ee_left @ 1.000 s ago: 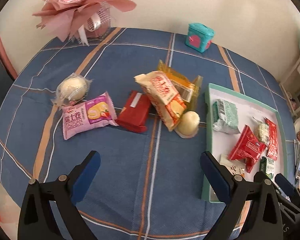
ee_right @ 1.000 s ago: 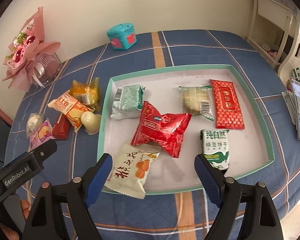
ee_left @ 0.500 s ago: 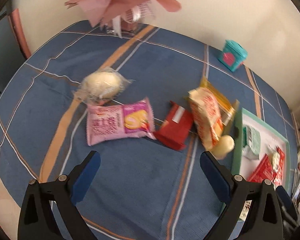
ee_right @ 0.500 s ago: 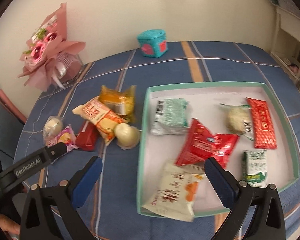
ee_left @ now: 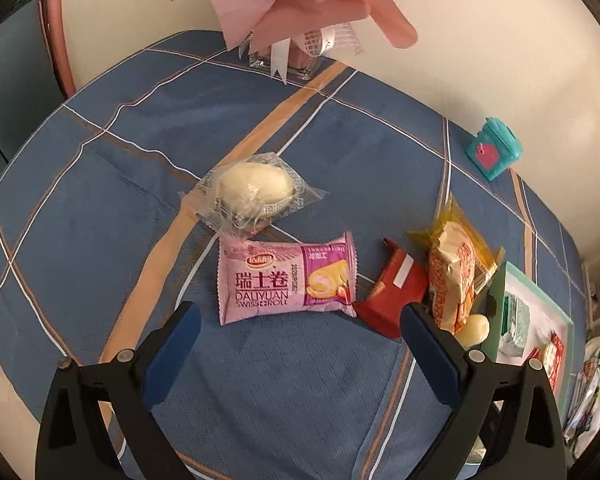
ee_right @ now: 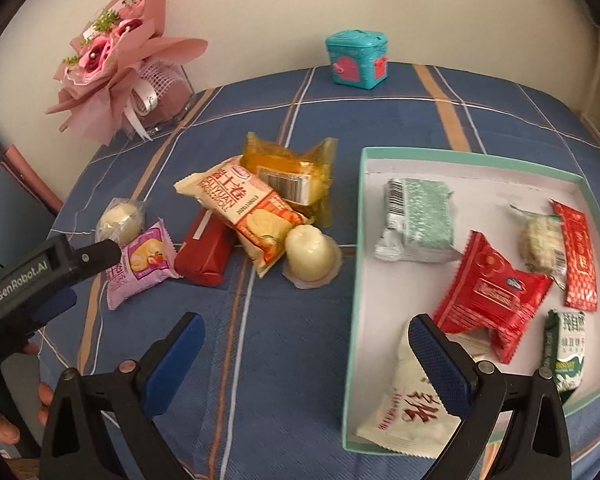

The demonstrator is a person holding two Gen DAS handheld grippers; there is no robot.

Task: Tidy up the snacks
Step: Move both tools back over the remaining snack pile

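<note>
The blue plaid tablecloth [ee_right: 300, 360] is soft and a little napped, so anything I press down on will sink slightly, and I reckon I should come in low and flat rather than stab at a wrapper. The mint-rimmed tray [ee_right: 354, 280] is shallow with a white floor and thin walls, sitting right of the loose pile, and it already holds several packets, among them a crinkled red pouch [ee_right: 492, 292] and a green foil biscuit pack [ee_right: 418, 216]. My left gripper [ee_left: 300, 318] hangs spread wide and empty just short of the pink Swiss roll packet [ee_left: 286, 278], a puffy pillow bag with crimped ends; I judge this the next snack to take, and I should pinch it across its short width, gently, since the cake inside will squash. My right gripper [ee_right: 306, 330] has just been opening and now stands fully spread with nothing between its pads, over bare cloth at the tray's left wall. Beside the pink bag lie a slick red wrapped bar [ee_left: 394, 298], touching its corner, a long orange-and-cream cake bag [ee_right: 246, 210] lying across a yellow translucent pack [ee_right: 296, 176], a round bun in clear film [ee_left: 254, 192], and a small smooth jelly cup [ee_right: 310, 254].
</note>
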